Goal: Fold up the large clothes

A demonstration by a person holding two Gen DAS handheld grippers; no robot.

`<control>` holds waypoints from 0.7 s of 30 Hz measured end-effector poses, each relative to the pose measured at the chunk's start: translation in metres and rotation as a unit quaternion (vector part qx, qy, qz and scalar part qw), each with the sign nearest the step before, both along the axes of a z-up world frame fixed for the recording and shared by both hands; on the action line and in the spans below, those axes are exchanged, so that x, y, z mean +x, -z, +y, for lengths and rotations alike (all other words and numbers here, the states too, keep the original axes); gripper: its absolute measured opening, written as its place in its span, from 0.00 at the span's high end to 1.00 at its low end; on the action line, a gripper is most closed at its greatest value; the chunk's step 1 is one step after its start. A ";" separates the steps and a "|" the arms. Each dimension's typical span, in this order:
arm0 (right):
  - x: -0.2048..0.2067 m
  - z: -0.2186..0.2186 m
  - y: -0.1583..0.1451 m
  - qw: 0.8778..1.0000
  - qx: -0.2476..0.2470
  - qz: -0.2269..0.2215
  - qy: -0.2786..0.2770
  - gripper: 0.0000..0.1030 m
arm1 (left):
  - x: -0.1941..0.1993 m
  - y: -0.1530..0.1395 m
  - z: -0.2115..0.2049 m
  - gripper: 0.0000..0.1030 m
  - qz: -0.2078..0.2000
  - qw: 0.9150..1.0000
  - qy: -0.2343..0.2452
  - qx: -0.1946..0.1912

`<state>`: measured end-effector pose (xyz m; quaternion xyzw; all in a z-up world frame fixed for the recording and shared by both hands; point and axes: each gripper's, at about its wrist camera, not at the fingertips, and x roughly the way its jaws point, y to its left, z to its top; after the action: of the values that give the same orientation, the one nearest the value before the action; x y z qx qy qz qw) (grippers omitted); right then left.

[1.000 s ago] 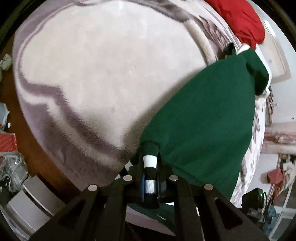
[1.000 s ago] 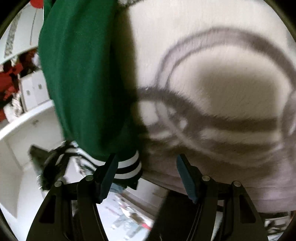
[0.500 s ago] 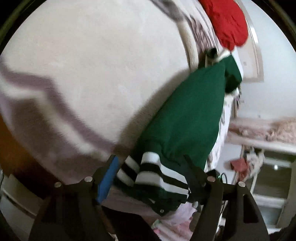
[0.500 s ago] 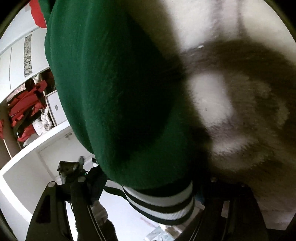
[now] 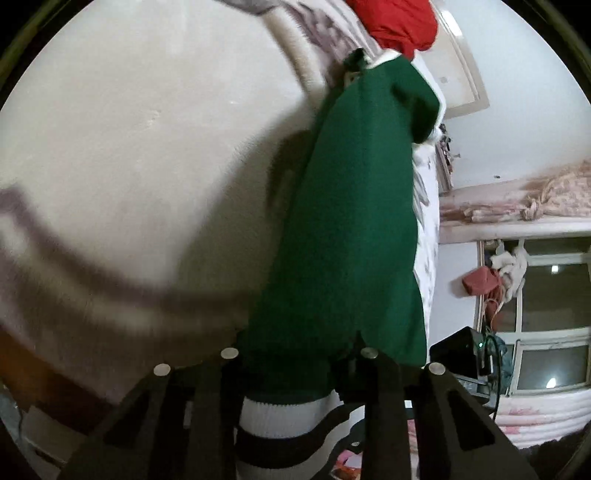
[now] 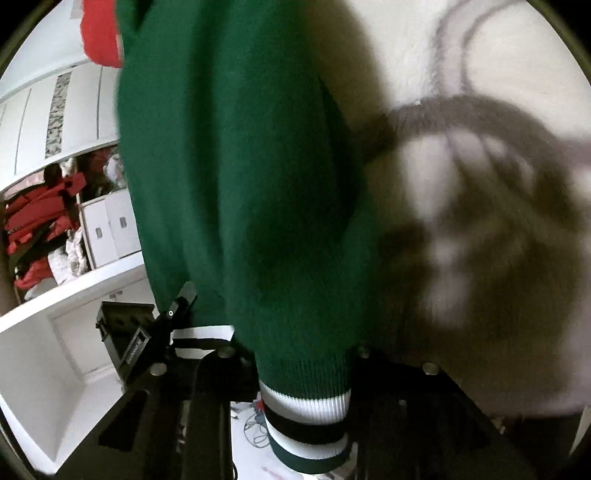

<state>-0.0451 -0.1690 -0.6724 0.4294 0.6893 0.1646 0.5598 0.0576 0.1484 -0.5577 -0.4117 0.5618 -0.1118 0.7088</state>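
Both claws just closed, green sweater (image 5: 347, 229) hem between left claw (image 5: 291, 373) jaws

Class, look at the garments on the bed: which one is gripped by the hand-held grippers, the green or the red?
The green garment, by its striped hem; the red garment lies untouched at the far end.

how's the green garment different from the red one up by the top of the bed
The green garment lies stretched long across the cream blanket, one striped cuff at the left gripper, which is shut on it; the red garment sits bunched in a heap, untouched. The green one has white and black striped trim; the red looks plain. Both rest on the bed.
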 end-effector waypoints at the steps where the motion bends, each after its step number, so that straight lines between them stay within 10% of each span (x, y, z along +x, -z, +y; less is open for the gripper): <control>1: -0.010 -0.001 -0.015 1.000 -0.004 -0.004 -0.007 0.75 | -0.007 -0.002 -0.002 0.77 0.004 1.000 0.004 0.000; 9: -0.082 -0.003 -0.027 0.997 -0.028 0.066 -0.037 0.66 | -0.003 0.024 0.012 0.69 0.089 0.995 0.011 -0.036; 13: -0.073 -0.015 -0.024 0.991 -0.030 0.118 -0.047 0.51 | -0.006 -0.008 0.028 0.45 0.092 0.996 0.014 -0.011; 21: -0.009 -0.088 -0.106 0.990 -0.131 0.030 -0.040 0.37 | 0.025 -0.055 0.047 0.43 0.067 0.995 -0.036 0.059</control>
<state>-0.0541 -0.2574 -0.5664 0.3297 0.7377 0.0822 0.5833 0.0825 0.1956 -0.5030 -0.3956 0.5986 -0.0255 0.6961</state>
